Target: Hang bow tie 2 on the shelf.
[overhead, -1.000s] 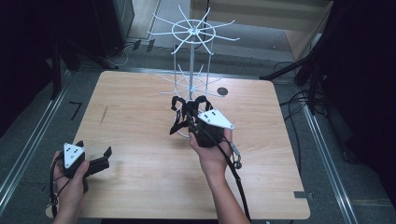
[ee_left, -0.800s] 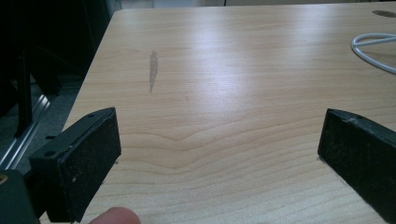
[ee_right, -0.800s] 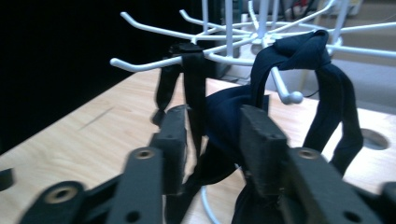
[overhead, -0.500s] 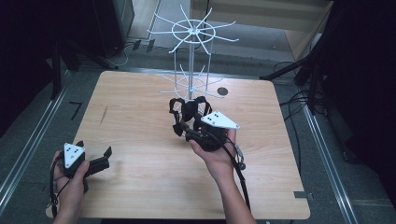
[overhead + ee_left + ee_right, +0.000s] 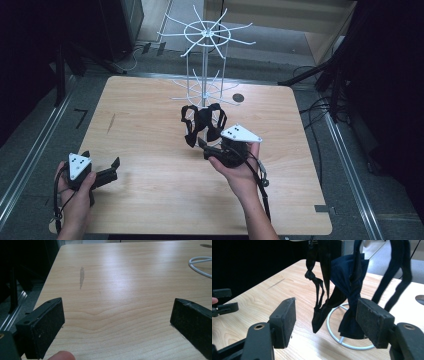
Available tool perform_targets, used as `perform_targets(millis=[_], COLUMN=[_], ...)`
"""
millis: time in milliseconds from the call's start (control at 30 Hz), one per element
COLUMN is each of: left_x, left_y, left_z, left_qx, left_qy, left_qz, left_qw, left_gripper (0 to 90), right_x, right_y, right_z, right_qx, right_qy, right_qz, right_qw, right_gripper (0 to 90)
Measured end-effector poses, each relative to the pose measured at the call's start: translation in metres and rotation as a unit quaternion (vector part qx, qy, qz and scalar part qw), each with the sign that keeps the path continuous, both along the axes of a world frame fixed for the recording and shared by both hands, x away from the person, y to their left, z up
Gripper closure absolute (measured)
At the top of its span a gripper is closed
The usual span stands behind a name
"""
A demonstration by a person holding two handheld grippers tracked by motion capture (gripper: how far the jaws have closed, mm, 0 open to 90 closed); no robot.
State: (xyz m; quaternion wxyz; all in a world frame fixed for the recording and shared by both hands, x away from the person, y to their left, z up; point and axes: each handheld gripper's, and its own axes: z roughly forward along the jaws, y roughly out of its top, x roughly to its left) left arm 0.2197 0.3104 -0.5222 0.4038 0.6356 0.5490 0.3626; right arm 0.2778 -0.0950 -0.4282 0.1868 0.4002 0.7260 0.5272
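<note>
Fabric, black and limp, is hanging from the white wire rack (image 5: 205, 75) as the garment (image 5: 202, 122) is facing the right gripper (image 5: 204, 145), jaws parted and empty, likely best pinched at a strap, while the left gripper (image 5: 112, 167) is idling unclenched near the table (image 5: 150, 200) edge, the right gripper view revealing knotted straps.

In your right gripper view the top edge cuts off the black strappy garment (image 5: 348, 277), so you can't see what it hangs from. Its folds also hide part of the white wire stand's base ring (image 5: 332, 327). Your left gripper view crops that ring (image 5: 200, 263) at the right edge.
</note>
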Motion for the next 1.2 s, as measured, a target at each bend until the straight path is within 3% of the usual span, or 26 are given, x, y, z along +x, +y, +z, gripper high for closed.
perform_targets(millis=[267, 367, 467, 733, 1200], left_x=[0.000, 0.000, 0.000, 0.000, 0.000], left_y=[0.000, 0.000, 0.000, 0.000, 0.000], left_z=[0.000, 0.000, 0.000, 0.000, 0.000], left_qx=[-0.001, 0.000, 0.000, 0.000, 0.001], left_qy=[0.000, 0.000, 0.000, 0.000, -0.001], left_qz=[0.000, 0.000, 0.000, 0.001, 0.000], left_qw=[1.0000, 1.0000, 1.0000, 1.0000, 1.0000], left_gripper=[0.0, 0.0, 0.0, 0.0, 0.0], right_x=[0.000, 0.000, 0.001, 0.000, -0.002], right_y=[-0.014, -0.018, -0.023, -0.037, -0.063], right_z=[-0.010, -0.014, -0.017, -0.025, -0.038], right_qx=[0.008, -0.012, -0.021, -0.027, -0.027], right_qy=[0.012, 0.006, 0.016, 0.039, 0.055], right_qz=[-0.017, -0.032, -0.038, -0.040, -0.062], right_qw=[0.9998, 0.9994, 0.9989, 0.9981, 0.9962], right_gripper=[31.5, 29.0, 27.5, 14.9, 13.9])
